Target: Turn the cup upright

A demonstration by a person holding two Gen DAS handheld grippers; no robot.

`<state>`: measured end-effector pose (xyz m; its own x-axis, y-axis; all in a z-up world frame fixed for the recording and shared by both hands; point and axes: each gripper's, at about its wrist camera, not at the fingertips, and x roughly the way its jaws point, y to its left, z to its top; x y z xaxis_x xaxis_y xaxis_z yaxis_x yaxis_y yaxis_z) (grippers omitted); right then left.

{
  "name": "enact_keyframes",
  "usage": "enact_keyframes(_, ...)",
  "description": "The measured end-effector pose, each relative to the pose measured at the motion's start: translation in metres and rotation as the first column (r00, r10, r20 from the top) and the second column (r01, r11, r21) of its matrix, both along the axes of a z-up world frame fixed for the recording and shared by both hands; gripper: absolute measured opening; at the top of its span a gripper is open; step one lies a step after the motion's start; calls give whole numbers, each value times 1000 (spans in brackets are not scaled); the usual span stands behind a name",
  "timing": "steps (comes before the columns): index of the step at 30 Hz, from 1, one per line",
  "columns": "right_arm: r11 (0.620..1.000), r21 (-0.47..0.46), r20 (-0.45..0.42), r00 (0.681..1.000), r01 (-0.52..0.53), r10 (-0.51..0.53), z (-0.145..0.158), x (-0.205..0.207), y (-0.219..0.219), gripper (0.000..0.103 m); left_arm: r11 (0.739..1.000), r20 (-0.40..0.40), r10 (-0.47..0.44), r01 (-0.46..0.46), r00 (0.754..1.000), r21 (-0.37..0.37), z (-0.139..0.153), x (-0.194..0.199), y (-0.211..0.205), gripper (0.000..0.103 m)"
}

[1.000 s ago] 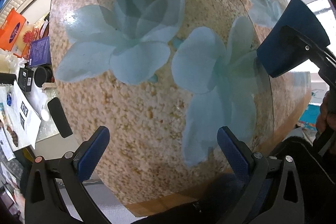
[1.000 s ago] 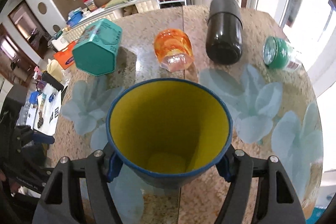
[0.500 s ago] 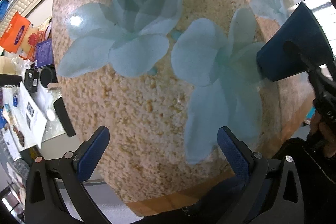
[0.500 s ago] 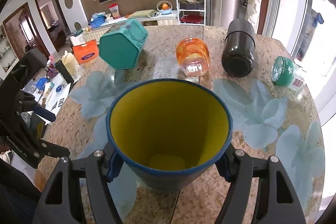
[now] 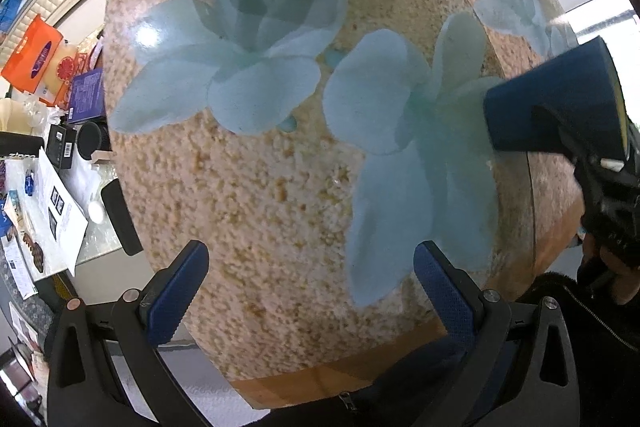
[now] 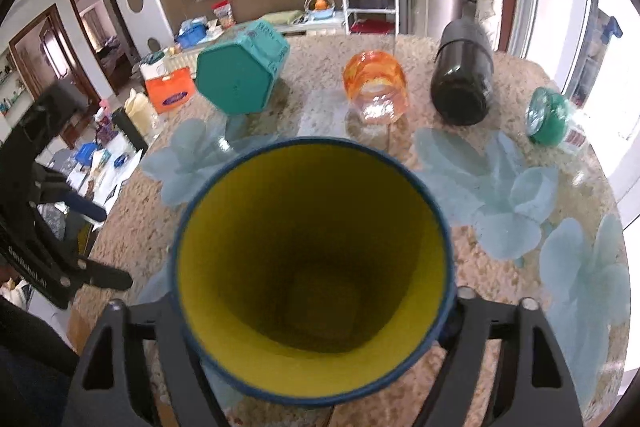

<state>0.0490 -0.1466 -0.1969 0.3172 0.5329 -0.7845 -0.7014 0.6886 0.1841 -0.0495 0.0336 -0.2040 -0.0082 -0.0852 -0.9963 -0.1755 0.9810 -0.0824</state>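
The right gripper (image 6: 316,311) is clamped on the cup (image 6: 312,267), its fingers pressed against both sides of the cup's dark blue wall; the cup is a tapered cone, matte blue outside, yellow inside, its mouth turned toward the right wrist camera, and it is held over the surface (image 5: 260,195); from the left wrist view the cup (image 5: 556,107) lies tilted on its side in the grasp. The left gripper (image 5: 312,279) stands wide apart with nothing between its blue ribbed pads, over the speckled, glossy surface printed with pale blue flowers. Farther back lie a teal hexagonal box (image 6: 240,75), an orange translucent glass (image 6: 376,87), a dark bottle (image 6: 464,79) and a green jar (image 6: 548,117).
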Motion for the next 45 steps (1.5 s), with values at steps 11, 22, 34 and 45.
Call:
enact_keyframes(11,1000,24,-62,998,3,-1,22,2,-12,103,999,57,-49,48,997,16,21,2,5,103)
enact_keyframes(22,996,67,-67,996,56,-51,88,4,-28,103,997,183,-43,54,982,-55,68,26,3,103)
enact_keyframes(34,994,58,-28,996,91,-90,136,22,-41,103,999,336,28,-19,941,-30,126,42,4,103)
enact_keyframes(45,991,77,-36,993,112,-110,145,36,-64,103,997,431,17,-46,902,57,172,35,-37,103)
